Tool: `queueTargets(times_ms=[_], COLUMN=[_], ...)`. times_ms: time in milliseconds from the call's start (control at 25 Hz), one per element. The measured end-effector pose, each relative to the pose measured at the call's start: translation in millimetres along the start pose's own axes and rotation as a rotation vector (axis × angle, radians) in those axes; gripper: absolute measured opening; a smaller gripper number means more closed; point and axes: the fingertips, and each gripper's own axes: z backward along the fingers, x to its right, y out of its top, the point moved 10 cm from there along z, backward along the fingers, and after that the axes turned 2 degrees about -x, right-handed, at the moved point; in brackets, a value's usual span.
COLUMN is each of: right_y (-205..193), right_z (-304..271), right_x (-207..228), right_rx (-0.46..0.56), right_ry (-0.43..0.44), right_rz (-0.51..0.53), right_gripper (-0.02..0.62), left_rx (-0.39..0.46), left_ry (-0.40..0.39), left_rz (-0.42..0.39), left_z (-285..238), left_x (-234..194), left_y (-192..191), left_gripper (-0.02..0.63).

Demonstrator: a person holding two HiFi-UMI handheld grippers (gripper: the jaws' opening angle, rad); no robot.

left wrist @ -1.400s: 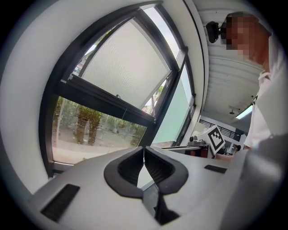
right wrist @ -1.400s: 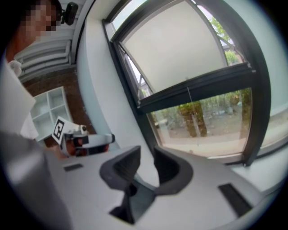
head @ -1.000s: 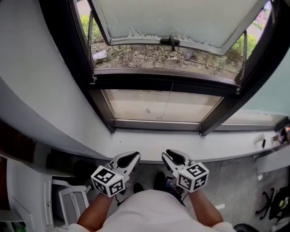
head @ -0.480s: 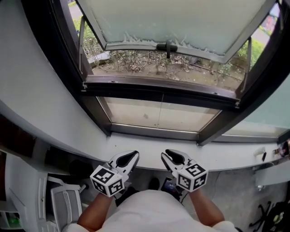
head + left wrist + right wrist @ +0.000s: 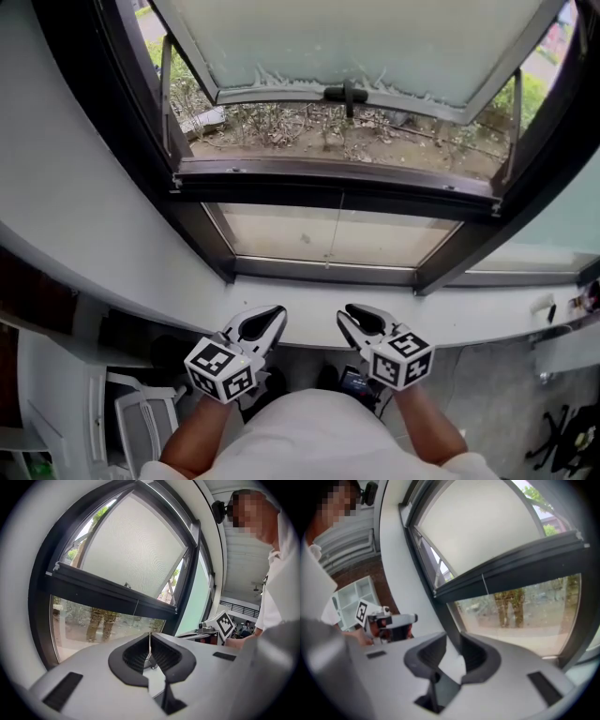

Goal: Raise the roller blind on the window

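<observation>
Blind itself not made out; thin cord [image 5: 336, 228], likely its pull, hangs vertical mid-pane [image 5: 281, 230], centre frame; left gripper [image 5: 270, 321] clenched, empty; right gripper [image 5: 354, 321] spread, empty, slightly nearer; both below cord, well apart.

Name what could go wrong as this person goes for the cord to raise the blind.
1. The left gripper is shut; only the right gripper is open. A left grab would likely just knock the cord aside.
2. The cord is very thin, and both grippers sit low by the sill, apart from it: a reach could miss it, or it could slip from the jaws.
</observation>
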Motion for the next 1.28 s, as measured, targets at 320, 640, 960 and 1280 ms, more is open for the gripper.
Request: queueTargets(times_ms=[320, 640, 960, 1280], right_y=[-5, -10, -11, 18], right_z=[-16, -15, -15, -18], right_x=[-28, -38, -37, -25], right_rx=[0.025, 0.027, 0.02, 0.017], right_ry=[-0.051, -0.109, -0.132, -0.145], right_rz=[-0.05, -0.061, -0.064, 0.051], right_gripper=[0.086, 0.086, 0.086, 0.086], left_rx=[-0.023, -0.041, -0.04, -0.062], left_ry=[-0.03, -0.078, -0.09, -0.085], left_rz=[-0.01, -0.006, -0.008, -0.117], left_z=[24, 26, 21, 0], left_x=[-32, -42, -47, -52], left_y=[9, 6, 6, 22], left_gripper=[0.031, 0.031, 0.031, 0.031])
